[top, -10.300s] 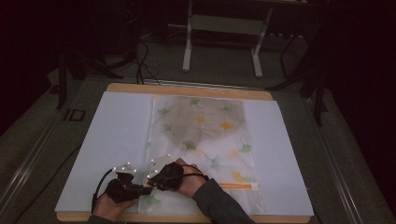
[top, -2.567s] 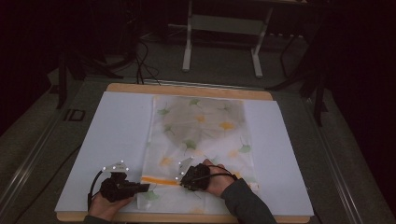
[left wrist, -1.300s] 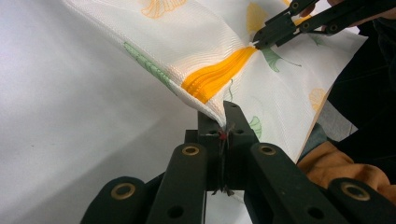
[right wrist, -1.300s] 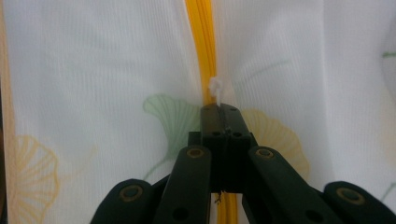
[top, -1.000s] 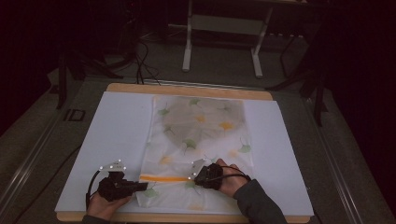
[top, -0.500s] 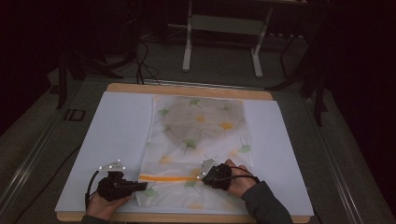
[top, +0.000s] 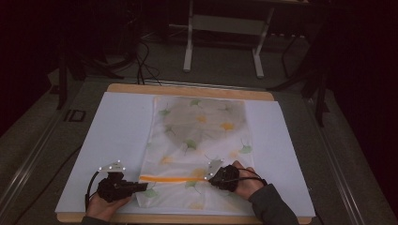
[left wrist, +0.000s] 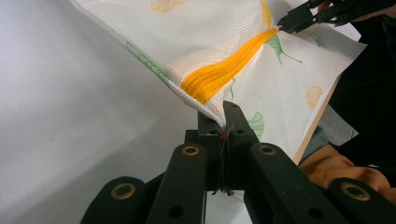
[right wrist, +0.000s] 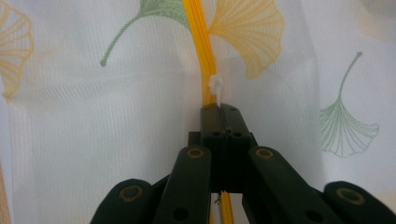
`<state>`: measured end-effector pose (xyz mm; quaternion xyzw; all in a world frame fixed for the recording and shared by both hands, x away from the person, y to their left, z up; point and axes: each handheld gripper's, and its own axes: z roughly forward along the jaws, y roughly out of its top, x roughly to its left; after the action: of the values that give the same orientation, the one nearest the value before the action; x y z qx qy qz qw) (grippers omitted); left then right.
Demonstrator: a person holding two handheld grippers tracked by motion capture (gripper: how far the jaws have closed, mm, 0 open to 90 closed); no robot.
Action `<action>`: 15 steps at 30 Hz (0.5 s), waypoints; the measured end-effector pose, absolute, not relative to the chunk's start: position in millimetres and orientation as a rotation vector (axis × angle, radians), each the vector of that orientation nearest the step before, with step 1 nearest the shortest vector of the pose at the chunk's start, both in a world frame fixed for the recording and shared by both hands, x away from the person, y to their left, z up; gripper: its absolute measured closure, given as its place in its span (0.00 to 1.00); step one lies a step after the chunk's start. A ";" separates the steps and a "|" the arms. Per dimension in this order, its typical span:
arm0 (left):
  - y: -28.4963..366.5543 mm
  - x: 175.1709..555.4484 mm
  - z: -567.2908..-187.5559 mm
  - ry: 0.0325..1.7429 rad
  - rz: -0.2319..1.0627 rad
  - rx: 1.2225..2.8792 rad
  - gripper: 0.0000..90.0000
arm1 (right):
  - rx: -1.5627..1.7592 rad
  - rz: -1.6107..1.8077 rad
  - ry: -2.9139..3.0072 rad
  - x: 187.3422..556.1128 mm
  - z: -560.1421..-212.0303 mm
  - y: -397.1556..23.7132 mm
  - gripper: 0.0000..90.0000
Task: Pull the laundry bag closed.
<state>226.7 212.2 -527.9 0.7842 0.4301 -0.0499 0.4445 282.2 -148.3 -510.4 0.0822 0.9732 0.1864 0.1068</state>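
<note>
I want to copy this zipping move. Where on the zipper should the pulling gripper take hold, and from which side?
Grip the small white pull tab on the orange zipper, coming in along the zipper line from the side you pull toward, as the right gripper does. The tab sticks up from flat mesh. The left gripper pinches the bag's corner as an anchor.

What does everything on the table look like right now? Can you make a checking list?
Surface: white sheet over a wooden table.
Job's things: white mesh bag with leaf prints lies flat; orange zipper runs across its near end; small white zipper pull.
Clutter: nothing seen.
Grippers: left gripper shut on the bag's corner; right gripper shut on the zipper pull.
Cables: black cable loops from the left gripper; more cables on the floor behind.
Surroundings: dark room, white metal stand beyond the table.
</note>
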 end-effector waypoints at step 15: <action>213.3 226.5 -527.8 1.067 -0.121 1.940 0.98 | 0.272 0.552 2.843 281.4 -510.7 -162.3 1.00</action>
<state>226.5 213.3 -527.8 0.7830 0.4309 -0.0490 0.4459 281.4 -162.3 -510.7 0.0927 0.9708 0.1886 0.1159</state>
